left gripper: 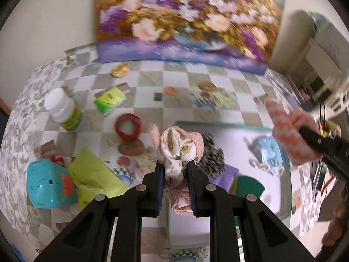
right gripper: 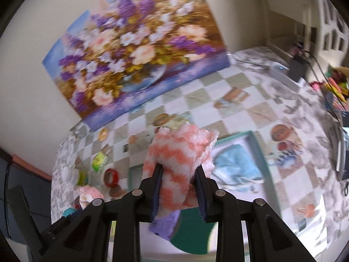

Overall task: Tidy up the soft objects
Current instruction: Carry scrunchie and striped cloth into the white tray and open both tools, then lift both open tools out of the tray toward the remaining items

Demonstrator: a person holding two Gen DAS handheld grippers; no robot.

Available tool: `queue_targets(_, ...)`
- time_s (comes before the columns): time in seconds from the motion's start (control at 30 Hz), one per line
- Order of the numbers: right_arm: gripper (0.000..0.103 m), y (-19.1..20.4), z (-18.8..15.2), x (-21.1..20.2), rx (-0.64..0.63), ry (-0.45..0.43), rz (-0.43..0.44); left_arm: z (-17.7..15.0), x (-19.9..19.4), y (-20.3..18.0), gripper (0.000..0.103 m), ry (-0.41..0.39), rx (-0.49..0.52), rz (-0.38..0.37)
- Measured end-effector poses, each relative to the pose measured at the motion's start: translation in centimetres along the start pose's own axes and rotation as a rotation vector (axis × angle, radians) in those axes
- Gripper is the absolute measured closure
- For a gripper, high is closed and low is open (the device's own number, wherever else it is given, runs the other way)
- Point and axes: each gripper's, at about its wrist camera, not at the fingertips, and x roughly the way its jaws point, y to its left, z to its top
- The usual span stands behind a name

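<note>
My left gripper (left gripper: 175,170) is shut on a bunched pink and white floral cloth (left gripper: 177,146), held above the near left corner of a white tray with a green rim (left gripper: 220,124). My right gripper (right gripper: 178,174) is shut on a fluffy orange-and-white zigzag cloth (right gripper: 178,152), held above the tray (right gripper: 254,144); it also shows in the left wrist view (left gripper: 288,131). In the tray lie a light blue cloth (left gripper: 267,152) (right gripper: 236,166), a black-and-white spotted cloth (left gripper: 212,155), a purple cloth (right gripper: 165,224) and a green piece (right gripper: 192,229).
On the checked tablecloth left of the tray stand a white bottle (left gripper: 63,109), a green packet (left gripper: 110,100), a red tape roll (left gripper: 128,126), a turquoise toy (left gripper: 48,185) and a yellow-green cloth (left gripper: 93,174). A flower painting (left gripper: 185,21) leans on the wall. Cables and boxes lie at the right edge (right gripper: 340,131).
</note>
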Motion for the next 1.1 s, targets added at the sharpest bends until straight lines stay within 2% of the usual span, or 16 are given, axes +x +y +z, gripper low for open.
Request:
queue_targets(0.2, 0.071, -2.0, -0.9, 1.0, 0.001, 0.036, -0.073, -1.5, 2.5, -2.1, 0.081, 0.100, 0.042, -0.037)
queue_targets(0.37, 0.071, -4.1, -2.9, 4.8, 0.010, 0.174, -0.166, -2.6, 5.3, -3.0, 0.081, 0.195, 0.042, -0.066)
queue_targets(0.53, 0.070, -5.4, -4.0, 7.3, 0.035, 0.254, -0.190, -3.4, 7.0, -3.6, 0.081, 0.248, 0.059, -0.044)
queue_targets(0.57, 0.070, -5.5, -4.3, 7.6, 0.035, 0.266, -0.194, -3.4, 7.2, -3.6, 0.076, 0.253, 0.062, -0.042)
queue_targets(0.6, 0.069, -5.6, -4.4, 7.8, 0.037, 0.273, -0.199, -3.5, 7.4, -3.7, 0.064, 0.262, 0.065, -0.036)
queue_targets(0.67, 0.065, -5.5, -4.4, 7.8, 0.037, 0.278, -0.208, -3.6, 7.5, -3.7, 0.046, 0.274, 0.063, -0.023)
queue_targets(0.7, 0.063, -5.4, -4.4, 7.6, 0.033, 0.273, -0.212, -3.5, 7.4, -3.7, 0.043, 0.270, 0.060, -0.023)
queue_targets(0.77, 0.053, -5.0, -4.0, 7.0, 0.018, 0.254, -0.225, -3.2, 6.8, -3.6, 0.040, 0.251, 0.058, -0.024)
queue_targets(0.9, 0.041, -4.0, -3.2, 6.0, -0.010, 0.220, -0.251, -2.4, 5.8, -3.2, 0.028, 0.217, 0.050, -0.015)
queue_targets(1.0, 0.029, -3.3, -2.8, 5.4, -0.031, 0.195, -0.286, -1.9, 5.1, -2.6, 0.027, 0.192, 0.034, -0.009)
queue_targets(1.07, 0.015, -2.8, -2.7, 5.4, -0.052, 0.189, -0.319, -1.6, 4.7, -2.0, 0.025, 0.173, 0.020, 0.005)
queue_targets(1.1, 0.013, -2.5, -2.8, 5.5, -0.070, 0.189, -0.333, -1.5, 4.7, -1.9, 0.020, 0.165, 0.014, 0.013)
